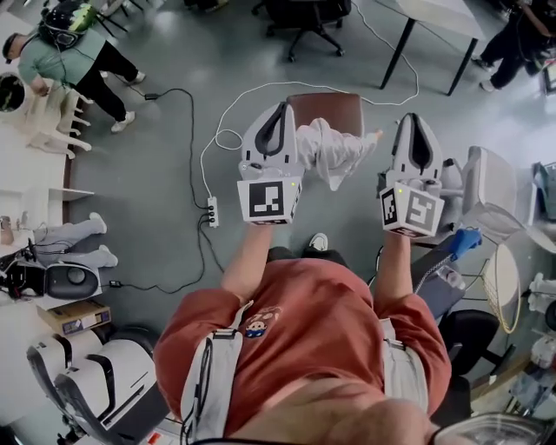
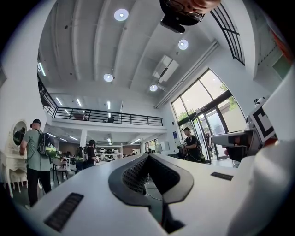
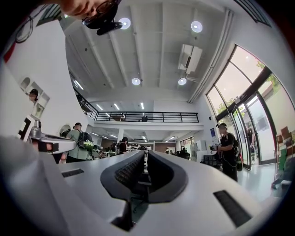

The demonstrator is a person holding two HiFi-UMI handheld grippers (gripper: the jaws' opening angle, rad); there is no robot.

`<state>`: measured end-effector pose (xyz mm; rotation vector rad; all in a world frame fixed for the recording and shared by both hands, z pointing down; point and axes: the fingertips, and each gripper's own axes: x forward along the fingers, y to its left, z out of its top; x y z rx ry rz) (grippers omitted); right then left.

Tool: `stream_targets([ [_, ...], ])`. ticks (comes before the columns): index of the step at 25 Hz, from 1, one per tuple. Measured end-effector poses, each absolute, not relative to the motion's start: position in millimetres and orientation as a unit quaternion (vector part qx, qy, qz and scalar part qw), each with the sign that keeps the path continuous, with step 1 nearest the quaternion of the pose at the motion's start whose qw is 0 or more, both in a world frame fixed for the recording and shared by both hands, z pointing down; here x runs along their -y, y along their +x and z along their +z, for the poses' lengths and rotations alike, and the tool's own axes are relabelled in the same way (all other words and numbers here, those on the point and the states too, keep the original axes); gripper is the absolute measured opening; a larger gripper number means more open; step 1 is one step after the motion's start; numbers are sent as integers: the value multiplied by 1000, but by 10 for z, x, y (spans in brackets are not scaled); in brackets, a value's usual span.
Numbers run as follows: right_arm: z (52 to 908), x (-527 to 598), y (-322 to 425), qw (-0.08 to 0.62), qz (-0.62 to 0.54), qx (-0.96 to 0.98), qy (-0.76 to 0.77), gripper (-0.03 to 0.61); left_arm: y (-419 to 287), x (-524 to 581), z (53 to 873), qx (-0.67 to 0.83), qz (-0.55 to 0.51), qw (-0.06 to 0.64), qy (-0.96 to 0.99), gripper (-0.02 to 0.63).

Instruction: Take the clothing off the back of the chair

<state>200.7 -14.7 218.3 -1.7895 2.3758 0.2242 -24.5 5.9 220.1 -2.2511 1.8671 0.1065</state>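
In the head view a pale garment (image 1: 334,152) hangs over the back of a chair with a brown seat (image 1: 326,106), straight ahead of the person. My left gripper (image 1: 282,109) is held level just left of the garment, close beside it, jaws together and empty. On the other side of the chair my right gripper (image 1: 415,119) stands a little apart from the garment, also shut on nothing. Both gripper views look up into the hall; the left gripper (image 2: 148,156) and the right gripper (image 3: 144,154) show closed jaws there. Neither of these views shows the garment.
A white cable and a power strip (image 1: 212,211) lie on the floor left of the chair. Black table legs (image 1: 398,54) and an office chair (image 1: 304,19) stand beyond it. Grey equipment (image 1: 486,184) crowds the right. A person in green (image 1: 65,56) stands far left.
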Motion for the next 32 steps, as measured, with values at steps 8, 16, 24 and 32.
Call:
stream_targets([
  [8, 2144, 471, 2111, 79, 78, -787, -607, 34, -102, 371, 2156, -618, 48, 110, -777, 14],
  [16, 2121, 931, 1786, 77, 95, -778, -616, 35, -320, 914, 2145, -598, 48, 117, -792, 14],
  [24, 2001, 1375, 1356, 77, 109, -764, -632, 35, -752, 1412, 2010, -583, 59, 132, -799, 14],
  [32, 2051, 1659, 1274, 75, 104, -763, -633, 35, -870, 1662, 2056, -587, 55, 123, -798, 14],
])
